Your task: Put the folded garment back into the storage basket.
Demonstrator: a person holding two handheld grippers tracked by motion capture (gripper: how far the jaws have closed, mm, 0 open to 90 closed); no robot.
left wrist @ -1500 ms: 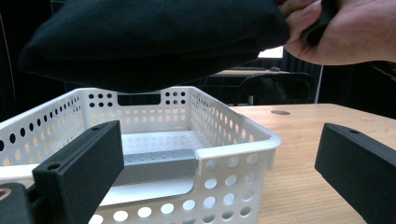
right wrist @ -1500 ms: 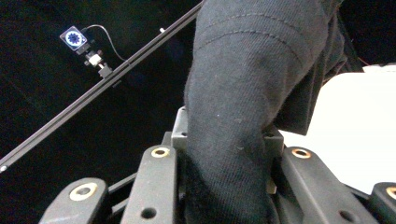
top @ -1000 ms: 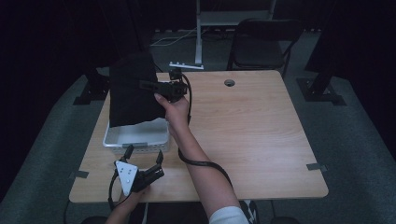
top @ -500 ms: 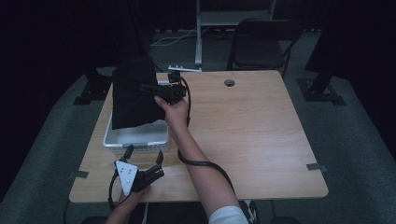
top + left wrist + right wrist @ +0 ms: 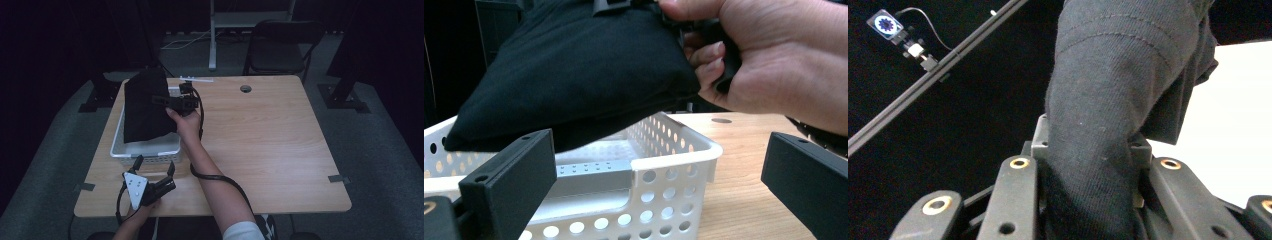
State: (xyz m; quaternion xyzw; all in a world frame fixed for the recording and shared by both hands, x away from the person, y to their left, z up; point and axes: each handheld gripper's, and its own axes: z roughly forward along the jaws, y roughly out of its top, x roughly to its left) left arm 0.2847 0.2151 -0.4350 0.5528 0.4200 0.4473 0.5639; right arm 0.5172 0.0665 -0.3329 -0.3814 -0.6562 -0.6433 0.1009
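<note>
Cloth [image 5: 145, 107], black and limp, hangs over the white basket [image 5: 145, 150] on the bench [image 5: 280, 145], a bunched fold clamped in the right claw [image 5: 162, 99]. Light, soft (likely to sag): grip gathered folds. Left claw [image 5: 152, 167] rests open, empty.

The basket [image 5: 150, 147] sits on the table's [image 5: 280, 145] left half, the cloth [image 5: 145, 107] over it, the left gripper [image 5: 152, 167] just near of it.

Black folded cloth [image 5: 145, 107] hanging, lower edge in white perforated basket [image 5: 150, 150].
</note>
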